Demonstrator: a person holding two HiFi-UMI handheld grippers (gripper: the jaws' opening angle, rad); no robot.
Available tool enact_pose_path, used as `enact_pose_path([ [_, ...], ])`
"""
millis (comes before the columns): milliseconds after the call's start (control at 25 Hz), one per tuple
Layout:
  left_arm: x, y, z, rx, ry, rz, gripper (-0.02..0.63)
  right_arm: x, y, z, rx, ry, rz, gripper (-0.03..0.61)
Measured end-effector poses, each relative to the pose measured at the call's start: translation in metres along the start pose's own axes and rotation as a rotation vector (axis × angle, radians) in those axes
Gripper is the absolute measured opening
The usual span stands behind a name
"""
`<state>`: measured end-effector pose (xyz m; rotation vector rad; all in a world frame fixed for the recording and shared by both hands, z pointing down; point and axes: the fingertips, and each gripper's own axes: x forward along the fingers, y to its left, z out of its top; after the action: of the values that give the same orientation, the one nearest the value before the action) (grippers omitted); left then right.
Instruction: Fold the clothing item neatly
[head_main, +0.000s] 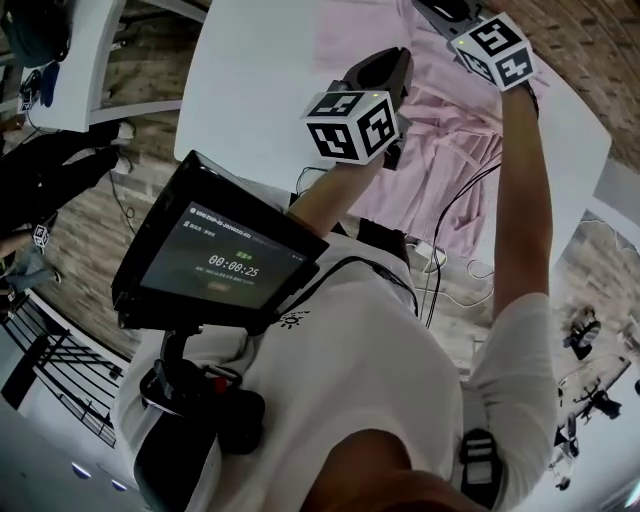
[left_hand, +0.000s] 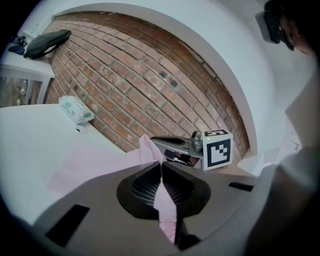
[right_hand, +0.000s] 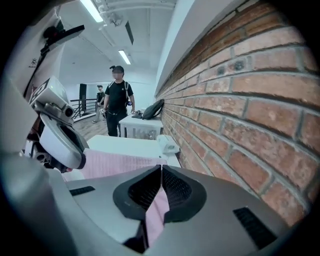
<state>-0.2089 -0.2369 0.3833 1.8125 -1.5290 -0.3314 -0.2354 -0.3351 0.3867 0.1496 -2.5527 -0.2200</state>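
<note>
A pale pink garment (head_main: 455, 160) lies spread on the white table (head_main: 255, 70), with one edge lifted. My left gripper (head_main: 388, 70) is over the garment's near left part and is shut on a fold of the pink cloth (left_hand: 162, 200). My right gripper (head_main: 455, 12) is farther to the right, at the top of the head view, and is also shut on pink cloth (right_hand: 157, 210). In the left gripper view, cloth sticks up past the closed jaws (left_hand: 161, 162), and the right gripper (left_hand: 200, 147) is just beyond them. In the right gripper view, the garment (right_hand: 117, 162) stretches from the closed jaws (right_hand: 161, 170) toward the left gripper (right_hand: 57, 132).
A pack of wipes (left_hand: 75, 110) lies at the table's far end by the brick wall (right_hand: 240, 100). A screen (head_main: 215, 260) hangs on the person's chest and cables (head_main: 450, 265) trail off the table edge. A person in black (right_hand: 118, 100) stands by another table (right_hand: 137, 122).
</note>
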Motion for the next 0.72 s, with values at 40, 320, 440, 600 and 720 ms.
enact_pose_path([
  [40, 0.010, -0.008, -0.012, 0.023, 0.010, 0.003, 0.012, -0.011, -0.005, -0.015, 0.009, 0.010, -0.011, 0.015],
  [320, 0.089, -0.056, -0.118, 0.131, 0.092, 0.031, 0.012, -0.081, -0.030, -0.139, 0.097, 0.050, -0.052, 0.015],
  [440, 0.090, -0.056, -0.124, 0.173, 0.103, 0.037, 0.012, -0.083, -0.026, -0.148, 0.107, 0.054, -0.054, 0.015],
  [600, 0.094, -0.056, -0.130, 0.233, 0.113, 0.047, 0.012, -0.086, -0.027, -0.155, 0.127, 0.041, -0.064, 0.015],
  [720, 0.116, -0.074, -0.160, 0.254, 0.143, 0.056, 0.012, -0.104, -0.032, -0.189, 0.140, 0.043, -0.060, 0.015],
])
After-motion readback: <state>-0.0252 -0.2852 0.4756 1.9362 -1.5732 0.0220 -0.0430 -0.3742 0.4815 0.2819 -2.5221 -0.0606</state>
